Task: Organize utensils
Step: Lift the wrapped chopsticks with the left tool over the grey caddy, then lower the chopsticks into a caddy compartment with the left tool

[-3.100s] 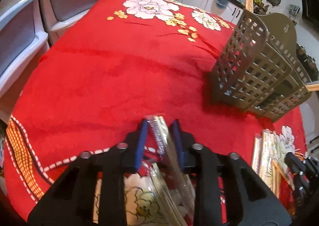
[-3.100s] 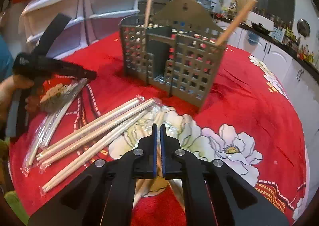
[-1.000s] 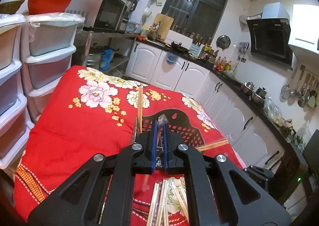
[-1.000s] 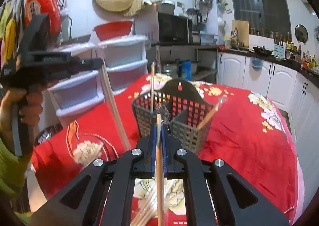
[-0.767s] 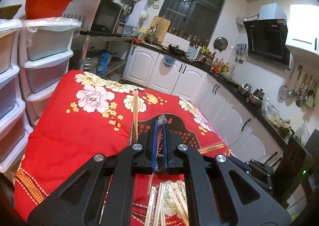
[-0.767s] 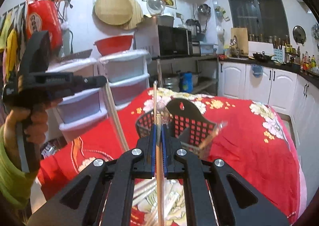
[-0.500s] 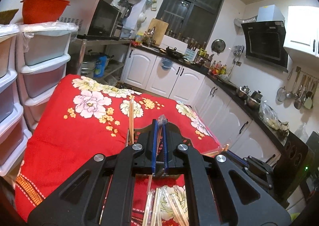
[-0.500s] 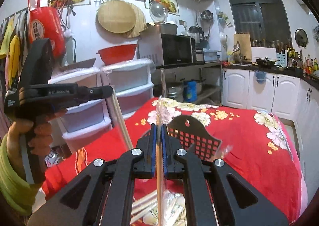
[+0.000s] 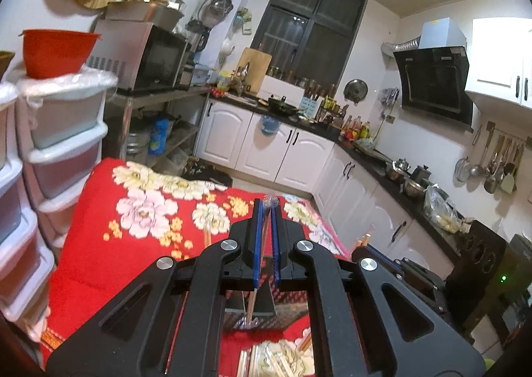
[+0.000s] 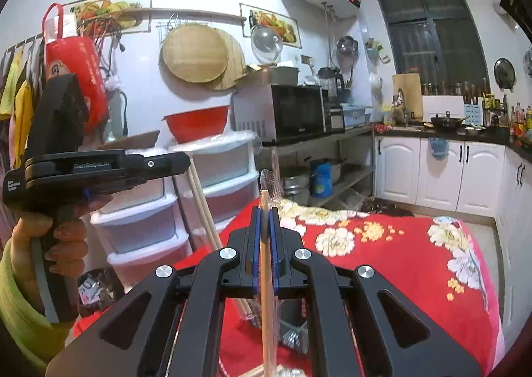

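My left gripper (image 9: 266,210) is shut on a plastic-wrapped pair of chopsticks (image 9: 253,300) that hangs down toward the grey utensil basket (image 9: 266,313) below it. The left gripper also shows in the right wrist view (image 10: 179,160), with its chopsticks (image 10: 202,207) slanting down. My right gripper (image 10: 265,214) is shut on another wrapped pair of chopsticks (image 10: 266,293), held upright above the basket (image 10: 292,323). More wrapped chopsticks (image 9: 279,360) lie on the red flowered cloth (image 9: 99,260).
White plastic drawer units (image 9: 50,150) stand left of the table, with a red bowl (image 9: 56,51) on top. Kitchen cabinets (image 9: 282,150) and a counter run behind. The right gripper's body (image 9: 415,274) shows at lower right in the left wrist view.
Both grippers have lifted their wrapped chopsticks off the cloth, turned them upright and risen above the basket, which has dropped lower in both views.
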### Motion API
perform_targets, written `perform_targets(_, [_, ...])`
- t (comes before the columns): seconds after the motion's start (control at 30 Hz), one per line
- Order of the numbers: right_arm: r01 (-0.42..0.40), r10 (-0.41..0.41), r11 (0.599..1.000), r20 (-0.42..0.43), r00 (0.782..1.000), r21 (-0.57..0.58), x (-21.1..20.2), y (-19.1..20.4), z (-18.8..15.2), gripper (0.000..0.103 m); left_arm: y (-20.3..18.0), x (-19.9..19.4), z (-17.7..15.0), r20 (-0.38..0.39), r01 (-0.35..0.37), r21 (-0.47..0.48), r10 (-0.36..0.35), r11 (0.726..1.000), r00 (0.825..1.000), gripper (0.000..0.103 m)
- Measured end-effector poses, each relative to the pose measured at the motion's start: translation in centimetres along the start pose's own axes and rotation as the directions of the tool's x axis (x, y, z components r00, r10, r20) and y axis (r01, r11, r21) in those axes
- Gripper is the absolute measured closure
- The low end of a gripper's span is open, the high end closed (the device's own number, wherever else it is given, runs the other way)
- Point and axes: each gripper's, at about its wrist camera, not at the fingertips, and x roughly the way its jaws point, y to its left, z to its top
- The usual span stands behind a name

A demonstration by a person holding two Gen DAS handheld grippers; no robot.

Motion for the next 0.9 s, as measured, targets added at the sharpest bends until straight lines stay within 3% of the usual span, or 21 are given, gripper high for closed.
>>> perform_targets(0.37, [0.050, -0.052, 0.998, 0.063, 0.997, 0.034, 1.6, -1.7, 3.6, 0.098, -0.8, 1.9, 3.9, 0.044, 0.028, 0.029, -0.029, 0.999, 0.999, 0.102])
perform_targets(0.9, [0.121, -0.128, 0.990, 0.098, 0.987, 0.075, 5.3, -3.4, 3.2, 0.098, 2.1, 5.9, 3.1, 0.009, -0.004, 0.014, 0.004, 1.000, 1.000, 0.102])
